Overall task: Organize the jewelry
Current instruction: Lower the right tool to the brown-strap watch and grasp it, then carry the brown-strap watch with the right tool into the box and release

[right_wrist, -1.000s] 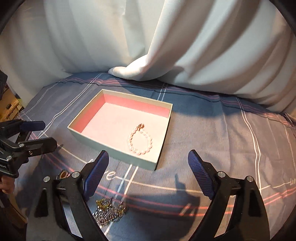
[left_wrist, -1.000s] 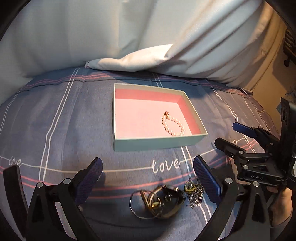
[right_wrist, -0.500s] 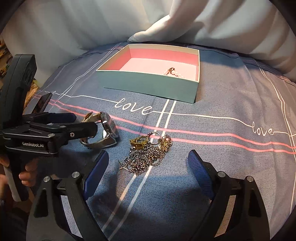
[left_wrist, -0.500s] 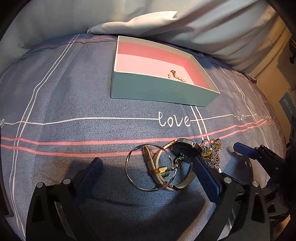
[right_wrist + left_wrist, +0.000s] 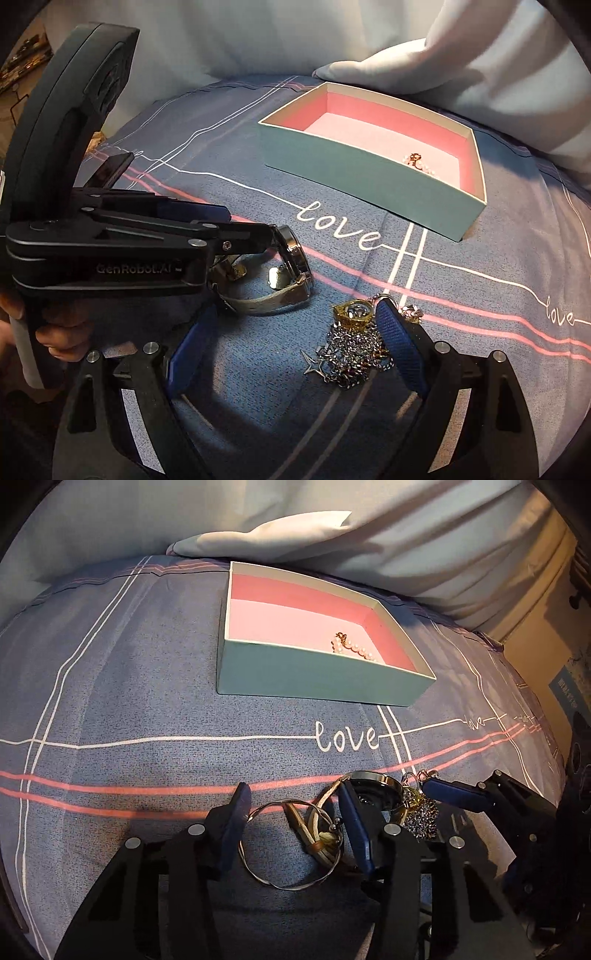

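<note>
A teal box (image 5: pixel 314 681) with a pink lining holds a pearl bracelet (image 5: pixel 351 648); the box also shows in the right wrist view (image 5: pixel 369 184). A thin silver bangle (image 5: pixel 291 843), a wristwatch (image 5: pixel 291 266) and a chain heap (image 5: pixel 354 354) with a gold ring (image 5: pixel 352 312) lie on the bedspread. My left gripper (image 5: pixel 295 830) is low over the bangle and watch strap, fingers partly closed around them but apart. My right gripper (image 5: pixel 291 347) is open, its right finger against the chain heap.
A grey-blue bedspread (image 5: pixel 147 701) with white and pink lines and the word "love" covers the bed. White pillows and bedding (image 5: pixel 295 524) lie behind the box. The left gripper's body (image 5: pixel 110 243) sits close to the left of my right gripper.
Both grippers have dropped lower over the jewelry. The left fingers have narrowed around the bangle and watch strap. The right fingers have narrowed beside the chain heap.
</note>
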Demonstrator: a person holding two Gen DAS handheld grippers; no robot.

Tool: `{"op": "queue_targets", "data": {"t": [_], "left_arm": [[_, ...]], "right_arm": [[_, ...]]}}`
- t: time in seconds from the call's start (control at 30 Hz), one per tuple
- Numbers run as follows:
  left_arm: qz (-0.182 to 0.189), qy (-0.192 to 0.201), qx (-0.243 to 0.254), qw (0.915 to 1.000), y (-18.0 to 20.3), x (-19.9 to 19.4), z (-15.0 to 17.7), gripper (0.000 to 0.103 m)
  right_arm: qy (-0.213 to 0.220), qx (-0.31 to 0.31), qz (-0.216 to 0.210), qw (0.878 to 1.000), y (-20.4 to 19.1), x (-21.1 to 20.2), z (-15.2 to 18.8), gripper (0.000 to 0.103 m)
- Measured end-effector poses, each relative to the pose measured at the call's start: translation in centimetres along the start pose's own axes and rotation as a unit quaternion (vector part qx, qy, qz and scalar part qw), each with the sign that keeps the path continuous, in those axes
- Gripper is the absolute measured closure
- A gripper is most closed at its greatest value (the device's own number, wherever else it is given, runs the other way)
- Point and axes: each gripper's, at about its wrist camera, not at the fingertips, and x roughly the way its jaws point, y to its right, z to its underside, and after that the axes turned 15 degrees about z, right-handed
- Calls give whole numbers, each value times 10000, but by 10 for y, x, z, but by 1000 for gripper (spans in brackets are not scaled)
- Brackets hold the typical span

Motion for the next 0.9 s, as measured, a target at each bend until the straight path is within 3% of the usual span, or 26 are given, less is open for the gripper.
{"op": "queue_targets", "data": {"t": [0.23, 0.27, 0.3, 0.4, 0.5, 0.83, 0.87, 0.9], "left_arm": [[104, -7, -102, 9999, -3, -4, -2, 63], [111, -8, -135, 9998, -5, -5, -2, 63], [110, 10, -147, 9998, -6, -6, -2, 63], [107, 90, -223, 9997, -10, -12, -2, 64], [122, 131, -300, 9994, -13, -16, -4, 68], [283, 262, -188, 9991, 5, -25, -22, 72], [266, 273, -160, 9991, 8, -25, -24, 72], [267, 278, -141, 9992, 9, -25, -25, 72]], "right_arm": [[-62, -351, -91, 9993, -14, 19, -15, 16], [-95, -342, -193, 9992, -14, 20, -15, 22], [-136, -279, -390, 9988, -11, 21, -16, 40], [-167, -208, -367, 9990, -7, 18, -16, 48], [-93, -142, -148, 9997, -1, 11, -15, 50], [221, 340, -70, 9992, 35, -16, -26, 57], [248, 344, -199, 9989, 36, -17, -27, 85], [117, 371, -150, 9991, 37, -14, -28, 85]]}}
